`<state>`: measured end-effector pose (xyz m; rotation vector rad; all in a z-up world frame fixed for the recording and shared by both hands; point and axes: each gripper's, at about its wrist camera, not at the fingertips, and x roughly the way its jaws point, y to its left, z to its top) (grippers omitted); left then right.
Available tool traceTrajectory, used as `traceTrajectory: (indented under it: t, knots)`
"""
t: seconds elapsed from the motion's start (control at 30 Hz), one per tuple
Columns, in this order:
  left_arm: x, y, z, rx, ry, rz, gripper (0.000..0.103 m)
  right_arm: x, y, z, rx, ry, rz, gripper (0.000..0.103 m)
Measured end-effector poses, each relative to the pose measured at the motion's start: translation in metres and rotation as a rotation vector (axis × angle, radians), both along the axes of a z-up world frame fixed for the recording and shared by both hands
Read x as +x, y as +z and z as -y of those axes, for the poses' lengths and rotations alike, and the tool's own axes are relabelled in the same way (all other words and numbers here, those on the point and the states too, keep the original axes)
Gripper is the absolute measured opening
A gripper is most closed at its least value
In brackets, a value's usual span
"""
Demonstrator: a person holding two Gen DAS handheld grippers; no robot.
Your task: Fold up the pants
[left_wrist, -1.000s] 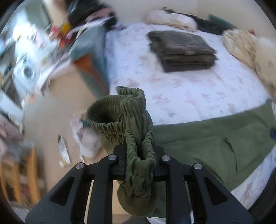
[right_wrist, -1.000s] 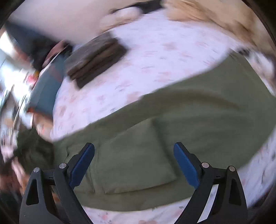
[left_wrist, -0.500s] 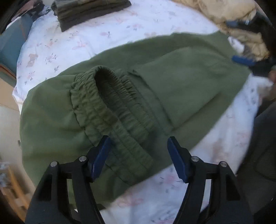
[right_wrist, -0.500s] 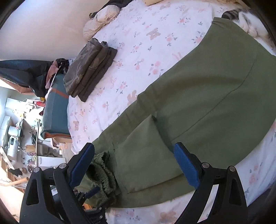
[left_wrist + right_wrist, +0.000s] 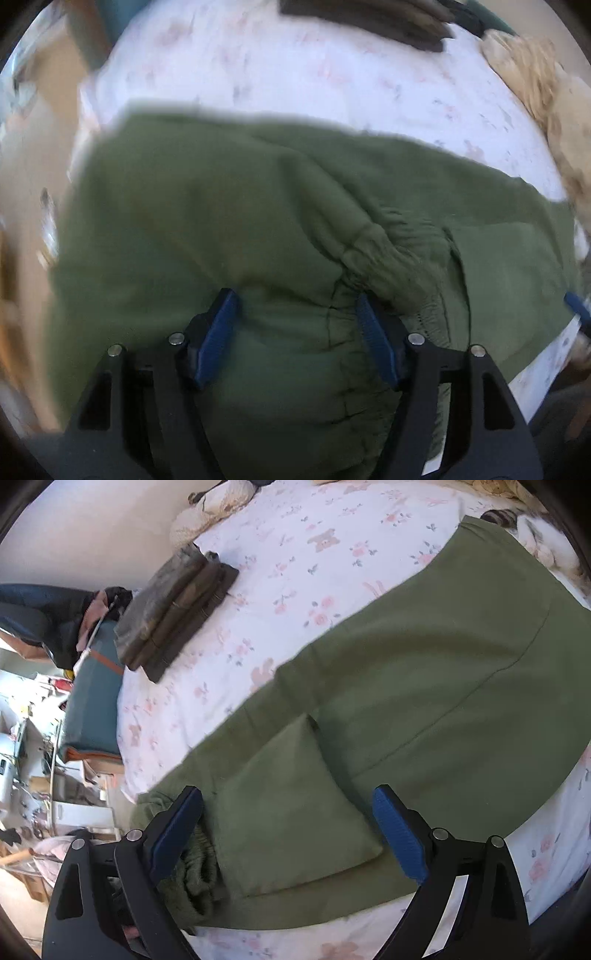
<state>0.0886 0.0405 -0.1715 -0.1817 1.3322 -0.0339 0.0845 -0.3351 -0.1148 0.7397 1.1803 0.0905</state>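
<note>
Waistband [image 5: 384,254] now out of left gripper [image 5: 295,332]

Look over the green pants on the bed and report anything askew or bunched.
The green pants lie mostly flat along the bed, but the elastic waistband end is crumpled into a heap at the bed's edge, and a pocket flap sticks up.

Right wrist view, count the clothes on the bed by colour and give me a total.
Green pants, spread flat: 1
Dark grey-brown folded garments, stacked on the floral sheet: layers too blurred to separate, counted as 1 stack
Total: 2
</note>
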Motion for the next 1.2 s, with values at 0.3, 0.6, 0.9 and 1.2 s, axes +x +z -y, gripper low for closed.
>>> traceTrajectory:
  t: [0.3,0.6,0.9,1.2]
  knots:
    - [-0.016,0.059,0.014,-0.017,-0.029,0.194,0.066,-0.043,-0.012,-0.002,0.202,0.003,0.029,0.096]
    - [-0.002,0.004,0.021,-0.026,0.003,0.007,0.071,-0.105,-0.089,-0.014,0.373,-0.245,-0.145,0.091]
    - [-0.001,0.0,0.04,0.054,-0.035,0.013,0.084,-0.097,-0.071,0.15,0.179,-0.75,-0.024,0.088]
    - [-0.01,0.004,0.033,0.011,-0.039,0.033,0.084,-0.082,-0.055,0.215,0.161,-0.928,-0.016,0.083]
